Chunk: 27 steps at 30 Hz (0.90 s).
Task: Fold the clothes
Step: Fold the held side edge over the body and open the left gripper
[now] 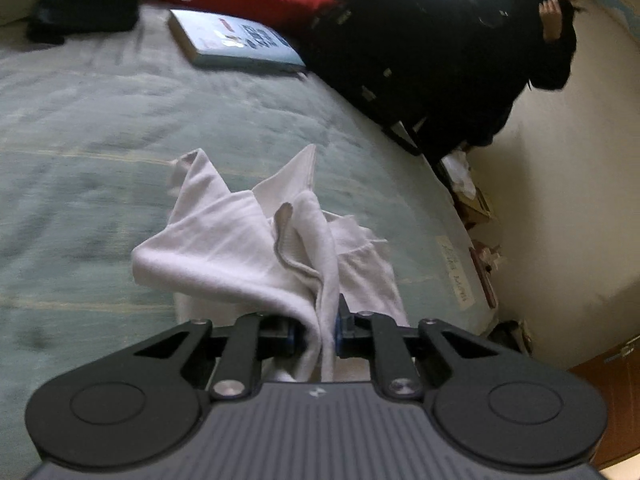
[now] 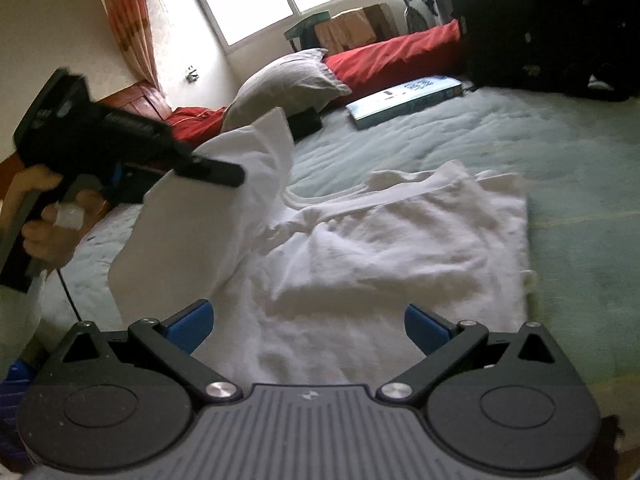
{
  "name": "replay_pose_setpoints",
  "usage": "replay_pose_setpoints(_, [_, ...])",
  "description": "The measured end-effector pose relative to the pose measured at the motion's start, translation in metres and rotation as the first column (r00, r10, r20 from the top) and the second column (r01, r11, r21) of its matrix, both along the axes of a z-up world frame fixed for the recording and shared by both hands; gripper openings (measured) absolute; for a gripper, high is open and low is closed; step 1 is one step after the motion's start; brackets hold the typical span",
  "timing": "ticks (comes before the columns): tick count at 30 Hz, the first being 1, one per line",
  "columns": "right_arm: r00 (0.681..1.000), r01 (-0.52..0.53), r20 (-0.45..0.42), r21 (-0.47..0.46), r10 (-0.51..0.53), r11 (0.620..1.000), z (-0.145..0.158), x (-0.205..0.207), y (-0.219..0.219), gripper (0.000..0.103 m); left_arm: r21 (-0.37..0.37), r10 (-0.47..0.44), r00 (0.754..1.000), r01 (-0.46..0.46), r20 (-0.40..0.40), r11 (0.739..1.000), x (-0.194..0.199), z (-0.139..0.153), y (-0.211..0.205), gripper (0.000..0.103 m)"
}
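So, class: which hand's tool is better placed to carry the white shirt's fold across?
Left. The left tool is already shut on a raised flap of the white shirt, likely ready to carry it over. The right tool hangs open and holds nothing.

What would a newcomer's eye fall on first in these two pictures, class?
First, the white shirt spread on the green bed, one side lifted by the left gripper, which is shut on the cloth. Then the right gripper, open above the shirt's near edge, and the red blanket by the window.
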State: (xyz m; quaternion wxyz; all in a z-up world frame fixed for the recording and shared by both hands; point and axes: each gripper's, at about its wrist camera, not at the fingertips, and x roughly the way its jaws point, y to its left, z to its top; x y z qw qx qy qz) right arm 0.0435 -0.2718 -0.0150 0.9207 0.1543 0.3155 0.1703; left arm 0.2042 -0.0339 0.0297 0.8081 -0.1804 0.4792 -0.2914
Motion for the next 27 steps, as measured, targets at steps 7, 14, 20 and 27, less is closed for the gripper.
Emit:
replay_pose_setpoints(7, [0.997, 0.056, 0.056, 0.013, -0.057, 0.998, 0.01, -0.021, -0.024, 0.103, -0.03, -0.026, 0.999, 0.024, -0.038, 0.999, 0.016, -0.005, -0.044, 0.015])
replay_pose_setpoints(14, [0.993, 0.087, 0.082, 0.043, -0.09, 0.995, 0.012, -0.029, -0.041, 0.103, -0.021, -0.029, 0.996, 0.027, -0.087, 0.999, 0.03, -0.015, -0.088, 0.015])
replay_pose_setpoints(20, [0.991, 0.106, 0.072, 0.054, -0.109, 0.993, 0.007, -0.031, -0.049, 0.103, -0.008, -0.041, 0.988, 0.04, -0.15, 0.999, 0.04, -0.035, -0.116, 0.015])
replay_pose_setpoints(27, [0.989, 0.14, 0.043, 0.07, -0.143, 0.988, -0.001, -0.029, -0.059, 0.103, 0.006, -0.048, 0.984, 0.05, -0.171, 0.999, 0.043, -0.049, -0.127, 0.024])
